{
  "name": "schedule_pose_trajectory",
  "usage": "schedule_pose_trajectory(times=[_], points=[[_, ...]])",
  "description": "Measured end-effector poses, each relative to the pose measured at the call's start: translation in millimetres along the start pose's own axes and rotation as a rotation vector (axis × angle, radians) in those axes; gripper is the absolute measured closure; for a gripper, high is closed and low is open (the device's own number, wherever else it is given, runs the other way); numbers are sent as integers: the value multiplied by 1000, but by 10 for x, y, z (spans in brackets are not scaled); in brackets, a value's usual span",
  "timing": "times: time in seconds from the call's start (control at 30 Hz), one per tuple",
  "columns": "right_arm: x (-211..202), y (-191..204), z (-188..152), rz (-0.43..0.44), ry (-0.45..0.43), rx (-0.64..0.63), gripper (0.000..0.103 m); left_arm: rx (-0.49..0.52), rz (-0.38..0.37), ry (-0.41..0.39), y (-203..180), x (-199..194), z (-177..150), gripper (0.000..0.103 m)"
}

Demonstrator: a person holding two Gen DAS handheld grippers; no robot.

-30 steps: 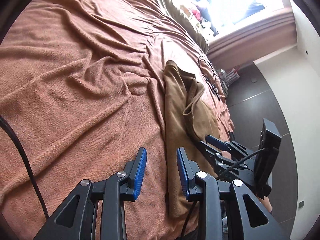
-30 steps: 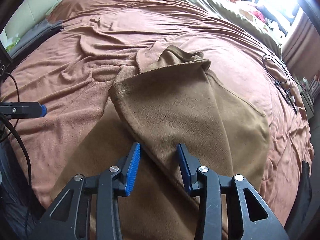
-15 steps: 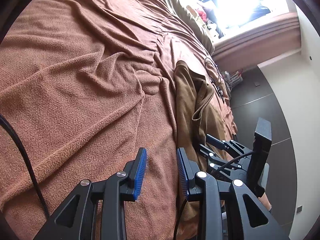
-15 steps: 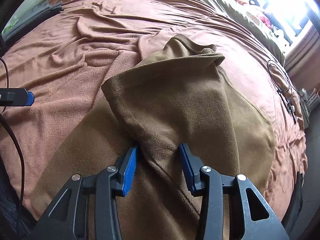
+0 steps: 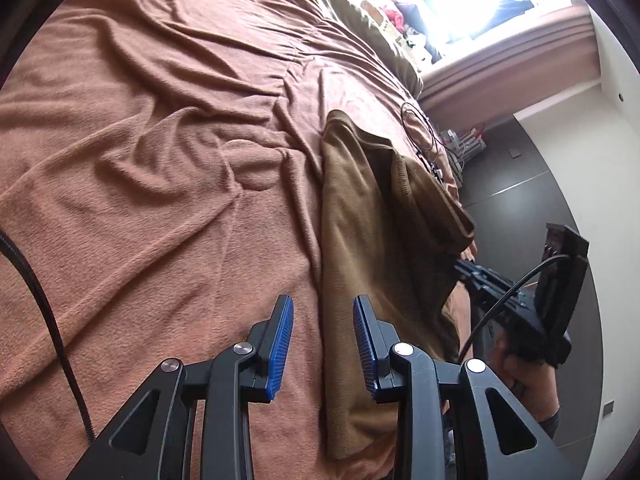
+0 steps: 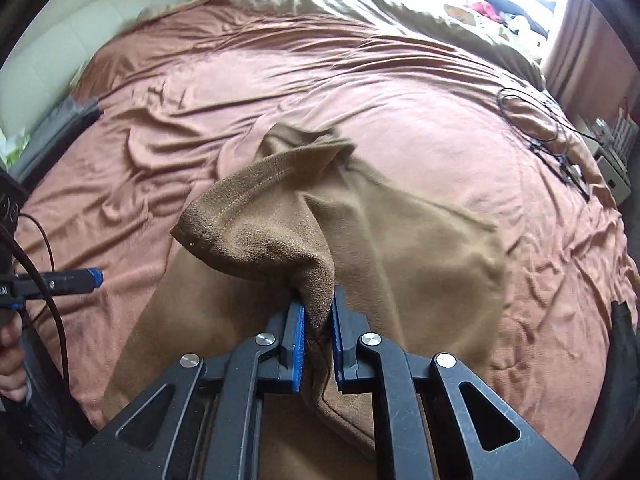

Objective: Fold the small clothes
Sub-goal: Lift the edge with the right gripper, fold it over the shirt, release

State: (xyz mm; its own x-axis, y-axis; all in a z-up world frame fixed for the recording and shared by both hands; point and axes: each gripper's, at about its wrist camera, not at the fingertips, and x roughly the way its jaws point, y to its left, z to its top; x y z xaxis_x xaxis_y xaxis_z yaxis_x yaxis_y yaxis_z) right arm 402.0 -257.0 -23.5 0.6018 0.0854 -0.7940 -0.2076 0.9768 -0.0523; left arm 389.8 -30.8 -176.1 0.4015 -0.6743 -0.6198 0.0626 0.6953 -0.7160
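Now the right tongs [image 6: 318, 320] pinch a bunched fold of the brown garment [image 6: 420, 264], blue pads pressing the fabric on both sides; jaws have just been closing onto it. Garment lies on the bed's rust blanket [image 6: 360, 92], near the bed's front edge, its hemmed corner lifted and hanging toward 10 o'clock of the tongs. Left tongs [image 5: 323, 340] stand narrow-open, nothing between the pads, hovering above the blanket just beside the garment's left edge [image 5: 372, 248], which runs from 12 to 6 o'clock in the left view.

Open room: wide bare blanket from 9 to 12 o'clock in both views. Black cable loop [image 6: 536, 120] lies near the bed's far right edge at 2 o'clock, apart from the garment. Dark floor [image 5: 532, 184] past the bed's edge at 3 o'clock in the left view. Olive pillow [image 6: 400, 4] at 12 o'clock.

Versus a second ago: right tongs stood apart over flat cloth, now clamped, fold raised off the bed. Left tongs' gap unchanged; garment sits closer under its right finger.
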Motion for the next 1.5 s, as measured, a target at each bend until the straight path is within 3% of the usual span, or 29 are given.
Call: schedule_pose_trajectory(times=[0.23,0.47,0.7,0.97,1.07,1.13,1.2,1.37,1.43,1.5], points=[[-95,-463,64,-25,-42,93,96,34,13,25,-143,182,60,71],[116,-859,63,0,-35,216,96,39,43,52,-168,374,111,71],[458,-1340,-99,118,-14,436,96,46,75,64,-184,498,188,71],[599,-1570,-233,253,-21,553,93,52,106,87,-190,626,172,71],[616,-1673,-235,316,-23,593,82,52,112,87,-192,638,166,71],[606,-1720,-237,345,-40,605,59,51,113,86,-191,633,164,71],[597,-1721,-237,351,-56,593,49,51,115,86,-198,637,164,71],[677,-1643,-178,263,-29,524,51,52,119,89,-204,671,170,71],[721,-1627,-144,218,-8,509,84,53,120,89,-203,680,173,71],[743,-1622,-99,175,7,504,93,52,121,90,-194,691,170,71]])
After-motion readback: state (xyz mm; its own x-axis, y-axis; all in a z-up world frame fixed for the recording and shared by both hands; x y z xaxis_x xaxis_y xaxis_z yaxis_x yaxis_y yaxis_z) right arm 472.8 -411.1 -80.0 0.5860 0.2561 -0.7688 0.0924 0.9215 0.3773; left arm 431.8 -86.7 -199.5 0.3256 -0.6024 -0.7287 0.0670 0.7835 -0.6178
